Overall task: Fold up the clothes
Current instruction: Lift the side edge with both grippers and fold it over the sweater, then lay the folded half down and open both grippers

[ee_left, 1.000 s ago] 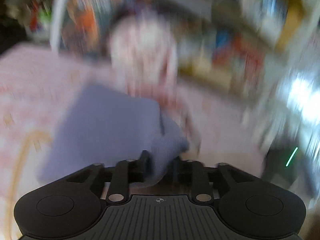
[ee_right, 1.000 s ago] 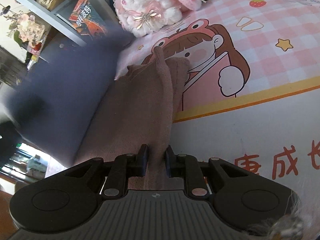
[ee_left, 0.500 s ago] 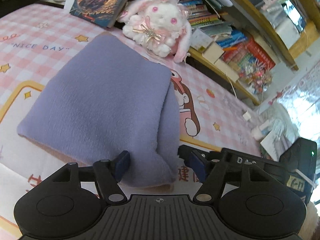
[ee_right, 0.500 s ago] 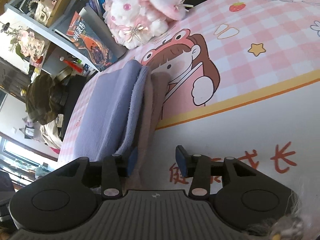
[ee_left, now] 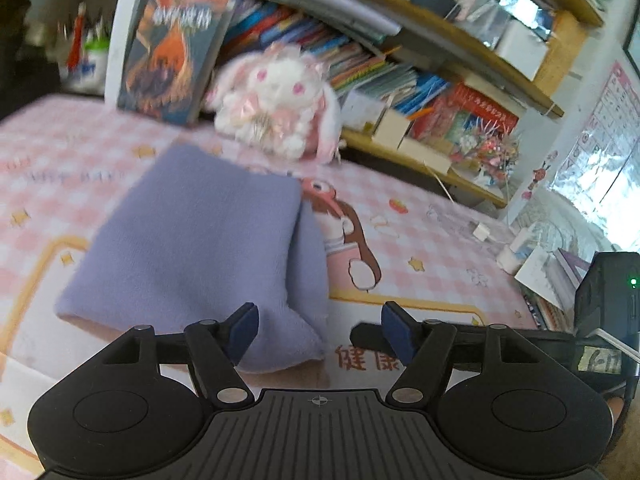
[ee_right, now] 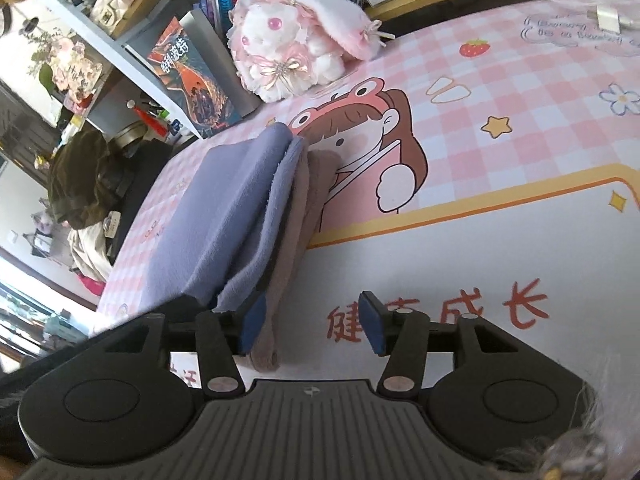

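Both tongs, left (ee_left: 318,330) and right (ee_right: 310,322), now gape wide and empty, having let go of the cloth (ee_left: 200,248) they pinched a second ago. It lies folded on the pink mat (ee_right: 520,128), near the plush (ee_right: 296,52); this fold looks done.

Wooden bookshelves (ee_left: 460,60) packed with books run across the upper frame; a plush rabbit (ee_right: 296,36) sits below them, upper centre. Pink checked cartoon mat (ee_right: 520,120) covers the surface. Bright window light (ee_left: 600,184) at right edge.
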A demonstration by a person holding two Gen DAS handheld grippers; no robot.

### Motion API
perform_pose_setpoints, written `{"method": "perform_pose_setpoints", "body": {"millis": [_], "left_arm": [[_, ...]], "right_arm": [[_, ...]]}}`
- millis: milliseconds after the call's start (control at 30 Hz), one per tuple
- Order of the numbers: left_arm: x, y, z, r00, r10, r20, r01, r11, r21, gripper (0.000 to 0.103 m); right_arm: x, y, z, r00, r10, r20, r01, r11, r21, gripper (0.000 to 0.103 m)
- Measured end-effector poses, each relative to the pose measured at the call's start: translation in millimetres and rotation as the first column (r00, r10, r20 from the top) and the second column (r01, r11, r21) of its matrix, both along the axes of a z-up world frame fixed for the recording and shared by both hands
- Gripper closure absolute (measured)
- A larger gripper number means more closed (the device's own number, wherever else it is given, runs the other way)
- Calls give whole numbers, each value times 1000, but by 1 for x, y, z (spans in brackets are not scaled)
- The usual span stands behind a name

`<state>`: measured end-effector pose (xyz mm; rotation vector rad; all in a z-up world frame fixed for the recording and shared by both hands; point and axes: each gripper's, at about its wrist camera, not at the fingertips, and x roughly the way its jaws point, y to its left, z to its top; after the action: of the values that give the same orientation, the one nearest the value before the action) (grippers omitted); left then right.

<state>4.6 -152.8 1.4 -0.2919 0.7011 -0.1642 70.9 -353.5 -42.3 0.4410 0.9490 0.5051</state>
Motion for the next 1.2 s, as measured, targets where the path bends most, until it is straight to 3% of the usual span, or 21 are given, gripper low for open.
{"method": "perform_pose_setpoints", "body": {"millis": [233, 400, 833, 1200], "left_arm": [[-14, 2, 2, 999, 48, -5, -48, 997, 58, 33], [-13, 4, 3, 1000, 27, 5, -28, 995, 100, 32], [-18, 61, 0, 998, 41, -45, -34, 990, 139, 27], [-15, 94, -6, 994, -44, -100, 61, 982, 181, 26]], "right_arm": [[-19, 12, 8, 998, 37, 55, -31, 994, -109, 35], [-28, 18, 16, 995, 23, 97, -6, 984, -175, 30], [-54, 50, 27, 986, -110, 127, 138, 962, -237, 24], [-79, 88, 32, 970, -204, 133, 234, 934, -271, 23]]}}
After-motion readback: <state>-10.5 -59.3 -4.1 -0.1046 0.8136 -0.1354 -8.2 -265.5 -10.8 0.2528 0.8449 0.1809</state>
